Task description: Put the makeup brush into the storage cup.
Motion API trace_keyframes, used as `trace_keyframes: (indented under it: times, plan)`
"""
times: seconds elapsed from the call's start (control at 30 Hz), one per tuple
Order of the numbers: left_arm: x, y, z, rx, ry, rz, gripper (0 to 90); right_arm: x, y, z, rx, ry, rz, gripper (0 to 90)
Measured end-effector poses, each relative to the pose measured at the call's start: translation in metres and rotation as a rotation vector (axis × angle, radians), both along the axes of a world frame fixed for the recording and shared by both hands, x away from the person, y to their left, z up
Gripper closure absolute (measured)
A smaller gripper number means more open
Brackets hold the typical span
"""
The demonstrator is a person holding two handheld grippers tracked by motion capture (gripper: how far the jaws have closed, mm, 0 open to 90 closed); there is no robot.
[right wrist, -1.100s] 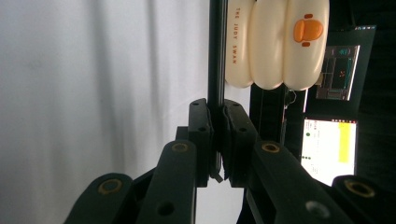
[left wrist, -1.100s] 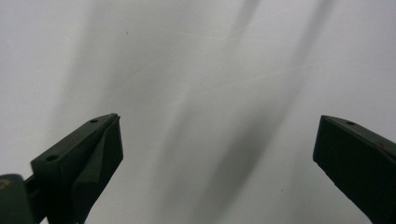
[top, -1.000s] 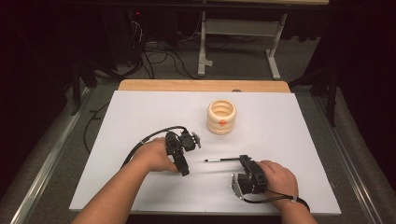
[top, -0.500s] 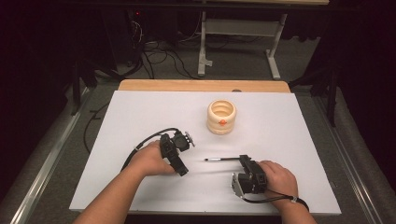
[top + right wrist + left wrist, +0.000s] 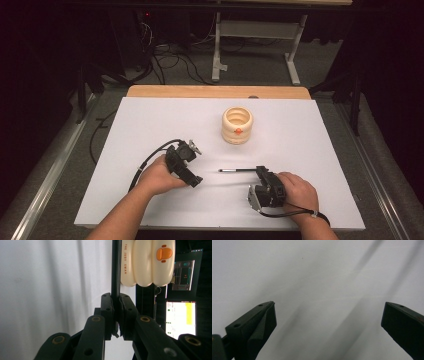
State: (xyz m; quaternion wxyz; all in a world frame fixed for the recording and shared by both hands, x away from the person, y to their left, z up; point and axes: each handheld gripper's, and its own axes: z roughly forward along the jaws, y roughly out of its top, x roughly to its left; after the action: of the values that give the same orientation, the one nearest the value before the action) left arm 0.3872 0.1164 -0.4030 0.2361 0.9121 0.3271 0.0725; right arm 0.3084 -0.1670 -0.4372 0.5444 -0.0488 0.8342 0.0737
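Two jaws of the right gripper (image 5: pixel 115 315) pinch a pen (image 5: pixel 237 171) lying short of the cup (image 5: pixel 237 125). Left gripper (image 5: pixel 329 322) hangs open (nothing between its jaws). Next, I judge, lift and tip the pen into the cup.

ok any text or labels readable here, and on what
"THE JUDY SWAN": printed along the side of the cream holder, beside an orange duck-face mark.
Orange mark on the holder in the high view: too small to read.
Screens behind the table: writing too blurred to read.
Pen in the right claw: no text seen.
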Motion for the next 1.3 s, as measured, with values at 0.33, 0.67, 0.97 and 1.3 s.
trace_keyframes:
  times: [0.33, 0.67, 0.97, 1.3]
  plan:
    - [-0.006, 0.009, -0.008, -0.125, -0.092, 0.062, 0.5, -0.001, 0.000, 0.000, 0.009, 0.015, -0.025, 85.4]
    - [-0.013, 0.016, -0.020, -0.234, -0.182, 0.105, 0.5, 0.000, -0.001, -0.001, 0.016, 0.012, -0.015, 85.4]
    - [-0.019, 0.021, -0.025, -0.332, -0.269, 0.126, 0.1, 0.001, 0.000, -0.002, 0.025, 0.025, -0.024, 85.4]
    - [-0.018, 0.026, -0.035, -0.397, -0.276, 0.151, 0.3, 0.005, -0.001, -0.003, 0.082, 0.069, -0.058, 85.5]
